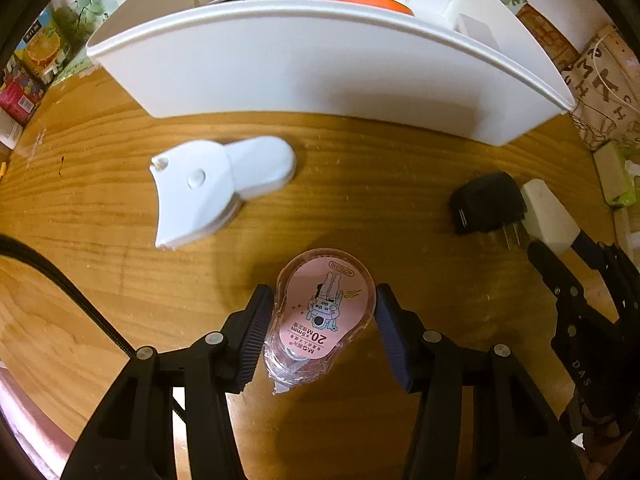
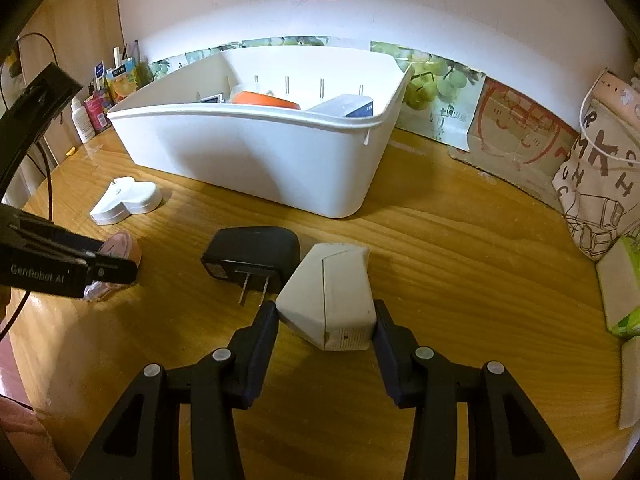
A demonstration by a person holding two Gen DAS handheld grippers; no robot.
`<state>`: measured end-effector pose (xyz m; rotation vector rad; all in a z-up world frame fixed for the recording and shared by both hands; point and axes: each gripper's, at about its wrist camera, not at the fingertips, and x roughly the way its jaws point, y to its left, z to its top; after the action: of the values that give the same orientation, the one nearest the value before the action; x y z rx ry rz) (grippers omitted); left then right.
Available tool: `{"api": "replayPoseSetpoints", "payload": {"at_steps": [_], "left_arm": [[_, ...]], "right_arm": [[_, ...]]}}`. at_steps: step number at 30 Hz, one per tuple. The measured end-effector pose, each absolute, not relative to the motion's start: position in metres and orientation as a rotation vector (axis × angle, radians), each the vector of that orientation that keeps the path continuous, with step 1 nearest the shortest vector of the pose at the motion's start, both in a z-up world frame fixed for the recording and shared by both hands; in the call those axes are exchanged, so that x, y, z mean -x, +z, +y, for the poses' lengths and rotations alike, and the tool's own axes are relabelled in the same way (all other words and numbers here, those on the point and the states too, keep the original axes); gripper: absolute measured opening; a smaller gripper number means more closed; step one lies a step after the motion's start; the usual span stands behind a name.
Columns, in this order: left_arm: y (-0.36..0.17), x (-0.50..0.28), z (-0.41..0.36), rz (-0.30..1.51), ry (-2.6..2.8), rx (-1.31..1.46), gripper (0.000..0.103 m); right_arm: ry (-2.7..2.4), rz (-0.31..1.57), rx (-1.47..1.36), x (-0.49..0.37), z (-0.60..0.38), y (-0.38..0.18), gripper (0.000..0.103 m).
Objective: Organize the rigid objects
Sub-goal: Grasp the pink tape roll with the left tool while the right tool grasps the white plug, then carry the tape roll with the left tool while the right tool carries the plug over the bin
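The wooden bench (image 2: 460, 248) carries a white bin (image 2: 256, 160) at the back, which already holds an orange item (image 2: 266, 99) and a box (image 2: 346, 106).

On the bench in front of the bin lie 4 loose things. The white dispenser (image 1: 218, 188) lies flat near the bin's front wall, well apart from both grippers. The black plug (image 2: 252, 254) lies with its 2 prongs towards the right camera, just beside the white adapter (image 2: 332, 296).

The right gripper (image 2: 326, 322) has its fingers (image 2: 262, 344) either side of the adapter's near end. The right finger seems to touch, the left looks a shade off; I cannot tell if the grip is firm. The adapter's long axis runs away from the camera, tilted a little left.

The left gripper (image 1: 324, 320) straddles the pink tape (image 1: 320, 320). The left finger touches its side and a thin gap shows at the right, so it is not yet clamped. Its long axis runs along the fingers, the round end towards the bin and the tip towards the camera.

Risks: the tape's curved, glossy shell could squirt out as the fingers close. The adapter's tapered body could twist in the hold and knock the plug.
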<state>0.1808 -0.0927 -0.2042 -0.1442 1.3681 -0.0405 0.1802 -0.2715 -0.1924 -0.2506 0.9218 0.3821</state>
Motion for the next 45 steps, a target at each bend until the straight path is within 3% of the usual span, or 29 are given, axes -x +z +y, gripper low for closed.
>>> {"api": "replayPoseSetpoints", "payload": {"at_steps": [12, 20, 45], "left_arm": [[-0.190, -0.139, -0.077, 1.325, -0.076, 0.144, 0.056], [-0.153, -0.140, -0.057, 1.270, -0.112, 0.094, 0.056], [-0.078, -0.219, 0.007, 1.092, -0.183, 0.012, 0.056]], "right_arm": [[0.368, 0.866, 0.312, -0.159, -0.263, -0.173, 0.047], [0.364, 0.832, 0.363, -0.141, -0.245, -0.155, 0.047], [0.359, 0.648, 0.356, -0.181, -0.151, -0.075, 0.047]]}}
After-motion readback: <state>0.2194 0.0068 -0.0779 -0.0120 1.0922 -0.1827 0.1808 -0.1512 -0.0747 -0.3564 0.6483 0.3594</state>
